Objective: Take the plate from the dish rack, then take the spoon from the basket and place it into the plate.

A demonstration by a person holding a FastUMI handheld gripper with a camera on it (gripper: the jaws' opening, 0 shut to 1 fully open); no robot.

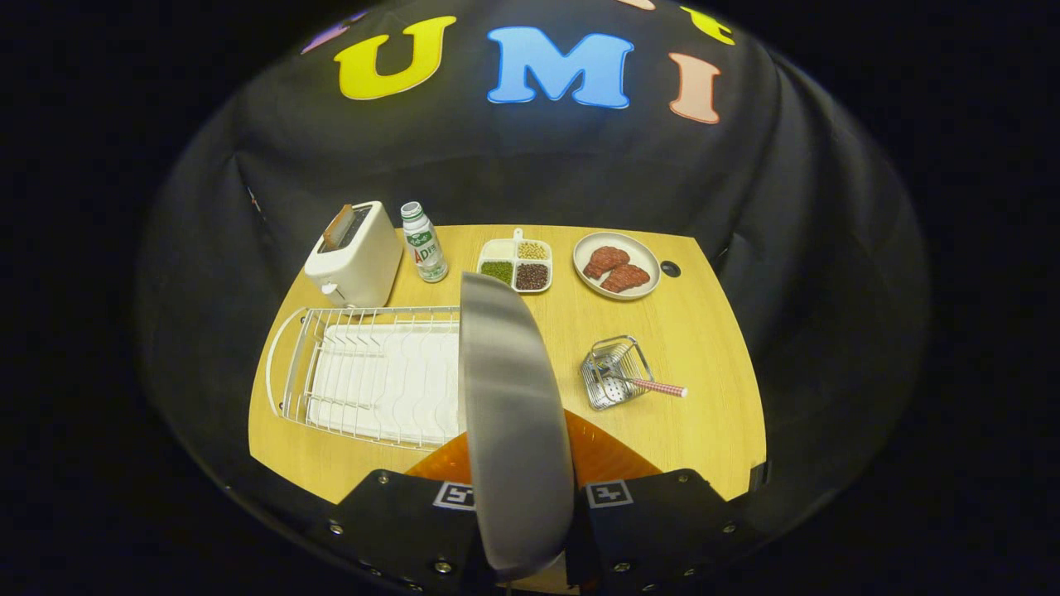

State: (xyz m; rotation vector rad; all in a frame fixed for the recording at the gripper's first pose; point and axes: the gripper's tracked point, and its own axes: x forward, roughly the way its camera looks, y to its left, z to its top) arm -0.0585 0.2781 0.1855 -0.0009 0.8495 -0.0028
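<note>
Tongs (520, 530) pinch the plate (509, 414) between both fingers; the plate stands on edge, seen rim-on, and rises from between the fingers up over the middle of the wooden surface (704, 414). Plate is clear of the rack and held above the surface.

Just beyond the fingers, to the left of the plate — white wire dish rack (364, 381) on its ribbed white drip tray. No dishes visible in the slots on show; the rack's right end is hidden behind the plate.

To the right of the plate, apart from it — small metal wire basket (611, 372) lying tilted on the surface. The spoon (650, 386) sits in it, bowl end inside the basket, patterned red-and-white handle sticking out to the right and resting toward the surface.

Far row along the back edge of the surface, left to right:
- white toaster (354, 252) with a slice showing in its slot, just behind the rack;
- small bottle (424, 242), white with a green cap, upright beside the toaster;
- white four-part dish (516, 265) — green grains, dark beans, pale yellow beans in three compartments; the fourth looks white, contents cannot be told;
- round plate (617, 265) holding two reddish-brown pieces of meat.
</note>
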